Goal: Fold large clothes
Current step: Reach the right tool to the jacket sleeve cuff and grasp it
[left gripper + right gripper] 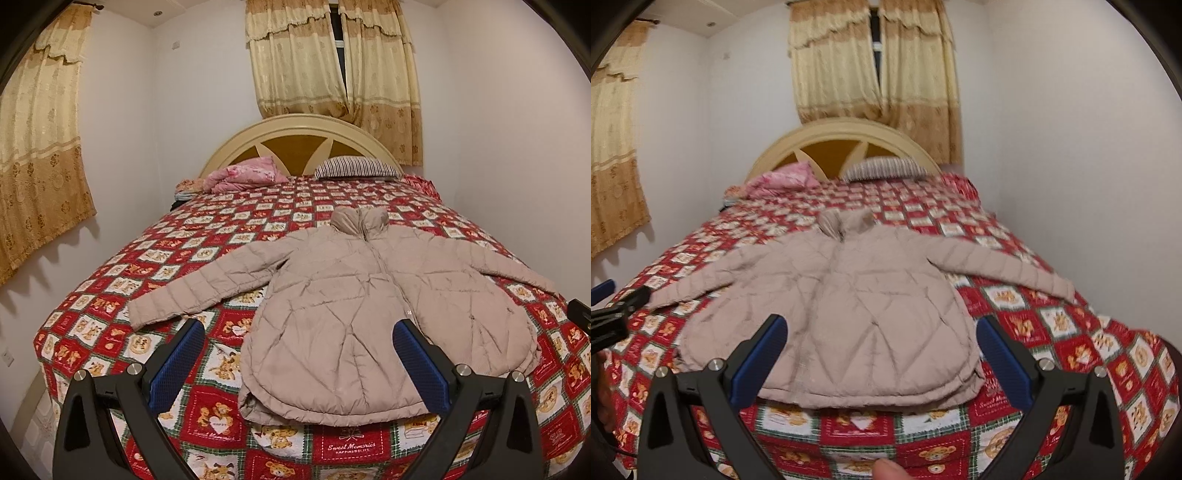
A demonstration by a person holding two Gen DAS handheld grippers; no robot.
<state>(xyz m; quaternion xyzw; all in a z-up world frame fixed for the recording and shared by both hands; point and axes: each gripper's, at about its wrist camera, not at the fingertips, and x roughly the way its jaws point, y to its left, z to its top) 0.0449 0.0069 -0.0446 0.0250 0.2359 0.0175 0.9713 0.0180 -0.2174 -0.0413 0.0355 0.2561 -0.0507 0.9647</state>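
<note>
A beige quilted puffer jacket (351,314) lies flat, front up, on the bed, collar toward the headboard and both sleeves spread out sideways. It also shows in the right wrist view (849,314). My left gripper (301,332) is open and empty, held above the jacket's left hem near the foot of the bed. My right gripper (881,328) is open and empty, held above the jacket's lower middle. The left gripper's tip (613,310) shows at the left edge of the right wrist view.
The bed has a red patchwork teddy-bear bedspread (207,417). A pink bundle (243,177) and a striped pillow (358,168) lie by the cream headboard (295,129). Curtains (332,74) hang behind. Walls stand close on both sides of the bed.
</note>
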